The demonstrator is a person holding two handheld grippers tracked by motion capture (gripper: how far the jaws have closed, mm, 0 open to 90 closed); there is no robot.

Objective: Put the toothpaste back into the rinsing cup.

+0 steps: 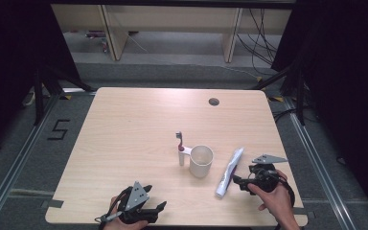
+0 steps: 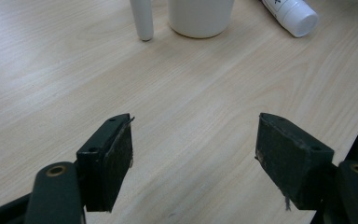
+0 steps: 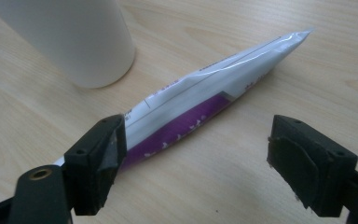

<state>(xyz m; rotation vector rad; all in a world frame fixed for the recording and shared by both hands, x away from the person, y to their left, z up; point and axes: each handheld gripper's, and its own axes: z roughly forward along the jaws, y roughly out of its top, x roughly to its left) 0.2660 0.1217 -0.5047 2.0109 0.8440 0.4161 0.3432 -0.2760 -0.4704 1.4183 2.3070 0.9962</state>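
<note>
A white cup (image 1: pixel 201 160) stands upright in the middle of the wooden table (image 1: pixel 134 124). A toothbrush (image 1: pixel 180 149) with a white handle lies just left of it. To the cup's right lies a white and purple toothpaste tube (image 1: pixel 230 171), cap toward the front edge. My right gripper (image 1: pixel 239 182) is open right beside the tube's cap end; in the right gripper view the tube (image 3: pixel 205 100) runs past the left jaw, with the cup (image 3: pixel 70 37) behind. My left gripper (image 1: pixel 159 207) is open near the front edge, over bare wood, with the cup (image 2: pixel 200 16) and tube cap (image 2: pixel 298 16) far ahead.
A round cable hole (image 1: pixel 213 101) sits near the table's far edge. Beyond the table are wooden furniture legs (image 1: pixel 110 33) and loose cables (image 1: pixel 261 43) on the floor. A "5" mark (image 1: pixel 59 129) lies on the floor to the left.
</note>
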